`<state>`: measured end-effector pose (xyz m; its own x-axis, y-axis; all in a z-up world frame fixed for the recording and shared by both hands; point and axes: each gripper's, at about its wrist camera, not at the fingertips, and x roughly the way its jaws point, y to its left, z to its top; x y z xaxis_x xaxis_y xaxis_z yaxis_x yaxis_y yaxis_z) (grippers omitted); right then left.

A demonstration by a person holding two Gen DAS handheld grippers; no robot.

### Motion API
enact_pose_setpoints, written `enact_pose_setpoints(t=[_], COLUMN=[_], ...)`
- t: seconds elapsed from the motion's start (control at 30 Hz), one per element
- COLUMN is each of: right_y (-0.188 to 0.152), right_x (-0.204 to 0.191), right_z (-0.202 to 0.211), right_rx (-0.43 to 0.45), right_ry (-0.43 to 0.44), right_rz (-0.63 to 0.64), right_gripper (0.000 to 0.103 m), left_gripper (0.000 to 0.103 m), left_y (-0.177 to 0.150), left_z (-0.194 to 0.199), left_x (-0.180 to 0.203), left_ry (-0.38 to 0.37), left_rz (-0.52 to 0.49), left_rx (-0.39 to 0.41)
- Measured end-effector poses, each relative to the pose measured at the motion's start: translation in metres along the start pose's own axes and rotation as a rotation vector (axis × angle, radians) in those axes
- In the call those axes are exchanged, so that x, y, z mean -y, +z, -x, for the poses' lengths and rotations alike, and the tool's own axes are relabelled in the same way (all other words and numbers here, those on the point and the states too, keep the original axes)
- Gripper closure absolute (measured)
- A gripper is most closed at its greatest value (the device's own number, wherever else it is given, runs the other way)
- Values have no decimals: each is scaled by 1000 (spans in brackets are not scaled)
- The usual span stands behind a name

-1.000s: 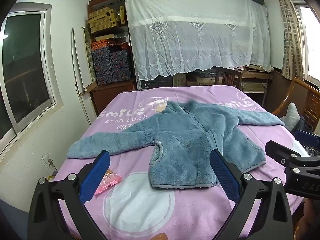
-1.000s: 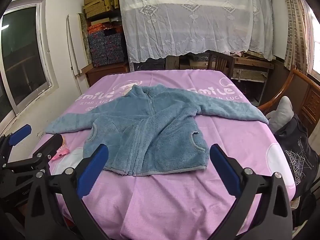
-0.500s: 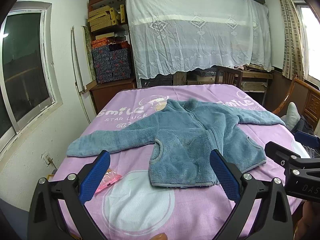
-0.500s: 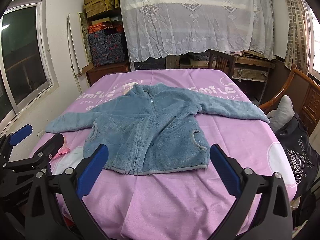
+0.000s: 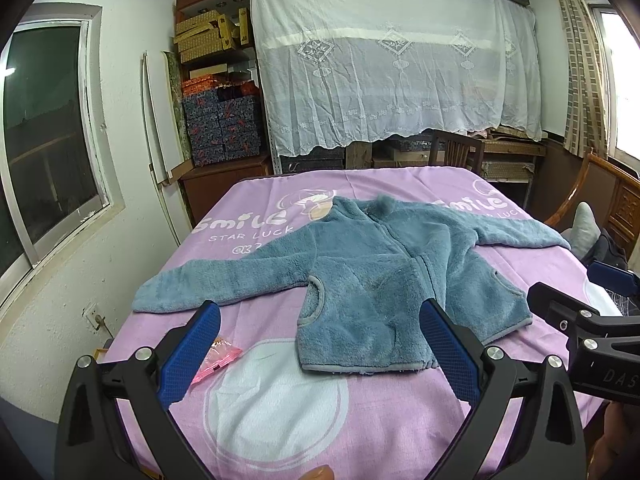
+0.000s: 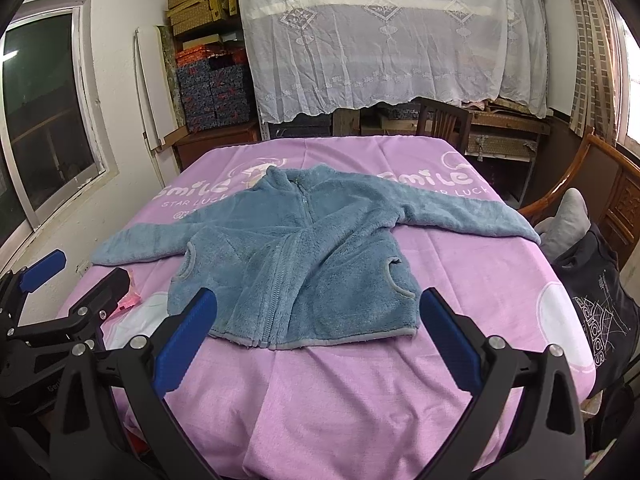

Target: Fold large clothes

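Observation:
A blue-grey fleece jacket (image 5: 372, 276) lies flat, front up and zipped, on the pink bedspread (image 5: 280, 400), both sleeves spread out sideways. It also shows in the right wrist view (image 6: 304, 256). My left gripper (image 5: 320, 344) is open and empty, held above the bed's near edge, short of the jacket's hem. My right gripper (image 6: 316, 332) is open and empty, also short of the hem. The right gripper shows at the right edge of the left wrist view (image 5: 576, 316). The left gripper shows at the left edge of the right wrist view (image 6: 72, 284).
A small pink packet (image 5: 216, 360) lies on the bed near the left sleeve's cuff. A wall with a window (image 5: 44, 140) is on the left. A wooden chair (image 6: 580, 184) and dark clothing (image 6: 596, 292) stand at the right. Shelves and a curtained bunk (image 5: 384, 60) are behind.
Both grippers have barely shifted. The jacket sits in the same place and both stay open.

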<state>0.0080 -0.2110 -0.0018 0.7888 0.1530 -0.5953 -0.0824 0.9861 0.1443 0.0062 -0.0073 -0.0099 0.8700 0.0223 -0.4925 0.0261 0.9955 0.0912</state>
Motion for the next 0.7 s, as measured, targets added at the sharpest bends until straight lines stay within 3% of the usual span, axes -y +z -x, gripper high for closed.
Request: enact_pose_setpoints(t=[0.7], right_y=[-1], right_x=[0], right_z=[-3], right_rx=[-4], right_ry=[4], right_rz=[-4], right_gripper=[4], left_gripper=[3], left_y=[-1], left_z=[-3], left_x=[1], left_ry=[-4], left_rz=[2], left_rx=[-14])
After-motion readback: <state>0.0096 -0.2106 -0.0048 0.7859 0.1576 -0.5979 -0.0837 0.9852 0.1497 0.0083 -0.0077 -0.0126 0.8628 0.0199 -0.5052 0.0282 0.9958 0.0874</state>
